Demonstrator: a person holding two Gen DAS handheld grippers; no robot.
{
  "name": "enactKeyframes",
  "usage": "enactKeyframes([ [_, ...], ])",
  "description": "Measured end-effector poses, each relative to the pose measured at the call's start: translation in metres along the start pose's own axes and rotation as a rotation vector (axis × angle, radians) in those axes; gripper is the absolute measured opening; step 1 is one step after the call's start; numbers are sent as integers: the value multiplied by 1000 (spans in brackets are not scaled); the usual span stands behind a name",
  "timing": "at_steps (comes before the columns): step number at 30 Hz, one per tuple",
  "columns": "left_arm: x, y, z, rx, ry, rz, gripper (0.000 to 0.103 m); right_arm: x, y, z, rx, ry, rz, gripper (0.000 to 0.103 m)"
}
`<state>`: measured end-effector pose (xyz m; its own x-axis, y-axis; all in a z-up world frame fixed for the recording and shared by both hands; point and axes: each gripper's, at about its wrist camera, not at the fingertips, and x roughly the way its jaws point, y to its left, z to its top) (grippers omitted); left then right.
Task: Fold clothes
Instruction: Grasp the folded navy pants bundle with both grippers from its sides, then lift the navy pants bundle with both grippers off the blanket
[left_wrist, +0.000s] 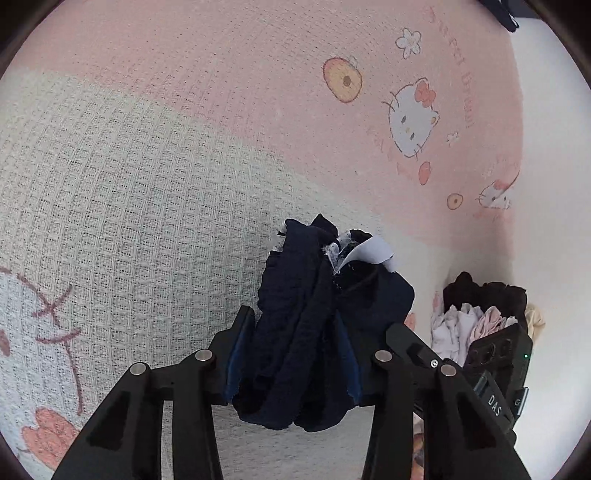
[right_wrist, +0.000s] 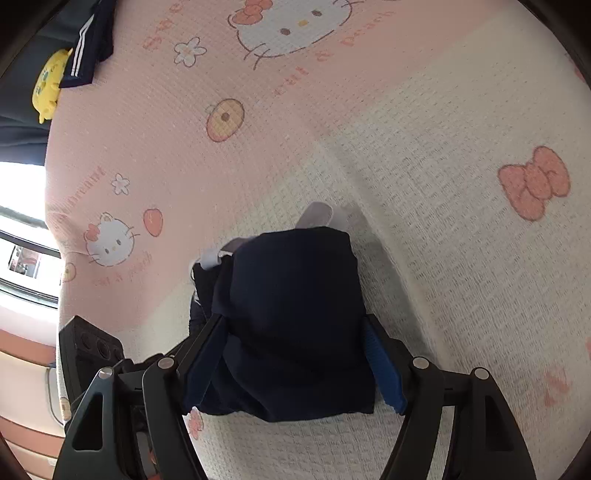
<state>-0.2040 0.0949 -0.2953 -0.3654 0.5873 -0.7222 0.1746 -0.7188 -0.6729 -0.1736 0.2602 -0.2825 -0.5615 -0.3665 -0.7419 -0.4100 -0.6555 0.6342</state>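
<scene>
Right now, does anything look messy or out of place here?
Mostly the navy garment: both the left gripper and right gripper clutch it in a bunched wad, white label sticking out. A heap of unfolded clothes sits at the blanket's edge.

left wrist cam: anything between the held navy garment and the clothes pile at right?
Only bare blanket between the navy garment and the clothes pile, seen in the left wrist view.

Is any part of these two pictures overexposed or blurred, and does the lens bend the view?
Left wrist view: the right edge beyond the blanket is blown out white. Right wrist view: the window at left glares, the navy garment looks soft. Both are bent by fisheye.
</scene>
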Motion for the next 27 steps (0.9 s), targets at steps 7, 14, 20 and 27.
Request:
enactKeyframes([
  [7, -14, 0, 3, -67, 15, -12, 43, 1, -4, -1, 14, 3, 25, 37],
  [14, -9, -25, -5, 11, 47, 11, 75, 1, -9, -1, 28, 5, 50, 36],
  [20, 6, -32, -18, 103, 13, 124, 68, 2, -13, -2, 40, 7, 72, 43],
  [27, 1, -30, -24, 162, -20, 193, 36, -3, -10, -8, 23, 11, 70, 63],
])
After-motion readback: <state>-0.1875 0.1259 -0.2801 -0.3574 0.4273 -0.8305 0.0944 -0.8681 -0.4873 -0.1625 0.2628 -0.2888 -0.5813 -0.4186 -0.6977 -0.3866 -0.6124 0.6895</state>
